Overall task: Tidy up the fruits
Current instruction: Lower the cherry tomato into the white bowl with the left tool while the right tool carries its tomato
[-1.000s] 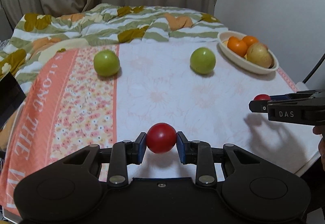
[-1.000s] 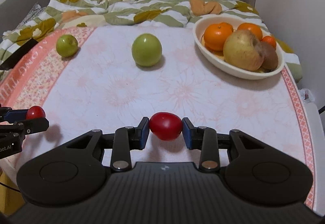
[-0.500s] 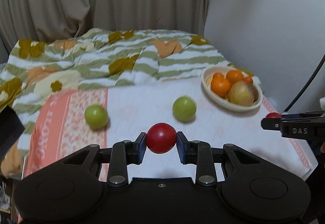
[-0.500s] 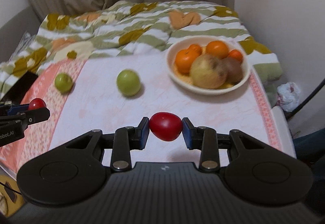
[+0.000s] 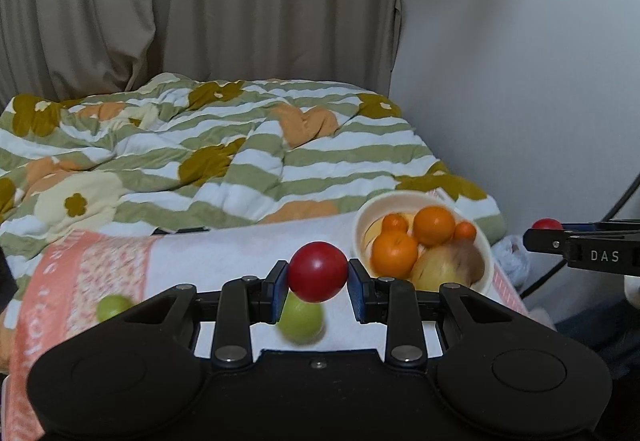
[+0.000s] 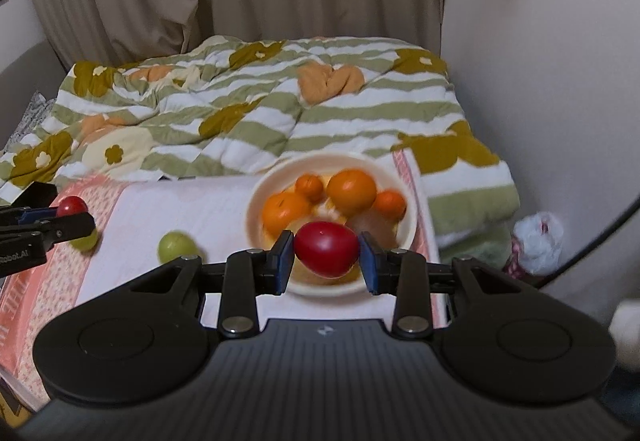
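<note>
My left gripper (image 5: 318,273) is shut on a round red tomato (image 5: 318,271) and holds it high above the table. My right gripper (image 6: 326,251) is shut on an oval red tomato (image 6: 326,249), raised in front of the cream bowl (image 6: 256,209). The bowl (image 5: 362,225) holds several oranges (image 6: 352,189) and a brownish pear (image 5: 444,269). Two green fruits (image 6: 176,247) (image 5: 114,307) lie on the cloth; the nearer one also shows under my left gripper (image 5: 302,319). Each gripper shows in the other's view (image 5: 548,233) (image 6: 70,213).
The table wears a white floral cloth with a pink band (image 5: 60,281) at the left. Behind it lies a striped green flowered blanket (image 5: 240,145), then beige curtains. A white wall (image 5: 520,81) stands close on the right, with a black cable (image 6: 592,241) and a crumpled white bag (image 6: 538,237).
Both grippers have risen and pulled back with their tomatoes, so the table and bowl look smaller and lower. The right gripper now lines up with the bowl.
</note>
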A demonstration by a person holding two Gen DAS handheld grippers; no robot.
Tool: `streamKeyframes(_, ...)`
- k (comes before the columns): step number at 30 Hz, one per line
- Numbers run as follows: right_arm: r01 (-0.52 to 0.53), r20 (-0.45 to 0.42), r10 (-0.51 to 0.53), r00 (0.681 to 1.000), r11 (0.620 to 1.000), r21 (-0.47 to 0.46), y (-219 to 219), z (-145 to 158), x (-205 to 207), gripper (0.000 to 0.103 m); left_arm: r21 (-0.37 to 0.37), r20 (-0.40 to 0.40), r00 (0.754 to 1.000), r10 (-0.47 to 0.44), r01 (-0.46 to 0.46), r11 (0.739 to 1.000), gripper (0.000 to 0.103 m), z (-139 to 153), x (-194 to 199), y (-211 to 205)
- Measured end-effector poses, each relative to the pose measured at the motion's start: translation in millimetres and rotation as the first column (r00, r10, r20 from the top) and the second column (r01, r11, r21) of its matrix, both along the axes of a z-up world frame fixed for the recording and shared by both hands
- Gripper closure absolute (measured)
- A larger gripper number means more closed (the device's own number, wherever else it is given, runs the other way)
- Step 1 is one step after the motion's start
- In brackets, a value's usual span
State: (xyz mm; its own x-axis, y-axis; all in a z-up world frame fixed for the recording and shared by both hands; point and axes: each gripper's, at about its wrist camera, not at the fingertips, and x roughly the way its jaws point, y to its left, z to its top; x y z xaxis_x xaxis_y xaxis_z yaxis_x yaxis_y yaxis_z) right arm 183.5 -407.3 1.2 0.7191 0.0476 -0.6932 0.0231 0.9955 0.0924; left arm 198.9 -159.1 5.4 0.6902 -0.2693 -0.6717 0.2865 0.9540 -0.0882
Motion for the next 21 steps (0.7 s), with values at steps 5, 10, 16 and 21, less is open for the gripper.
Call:
streamKeyframes(5,-0.042,0.006,0.042,0.999,0.999,0.002,-28,-1,46,0.053,-0.017,-0.032,0.999,0.014,-0.014,1.0,0.068,-7,38,-37)
streamKeyframes(10,-0.079,-0.013,0.079,0.997,0.997,0.003,-52,-15,91,0.053,-0.015,-0.076,0.997,0.024,-0.025,1.0,0.068,-26,72,-68)
streamKeyframes(16,-0.097,-0.043,0.099,0.994,0.995,0.031,-67,-36,126,0.053,0.019,-0.12,0.993,0.023,-0.021,1.0,0.068,-51,108,-95)
streamKeyframes(21,-0.099,-0.074,0.103,0.992,0.994,0.052,-72,-54,143,0.053,0.085,-0.123,0.992,-0.007,0.018,0.996,0.068,-73,126,-115)
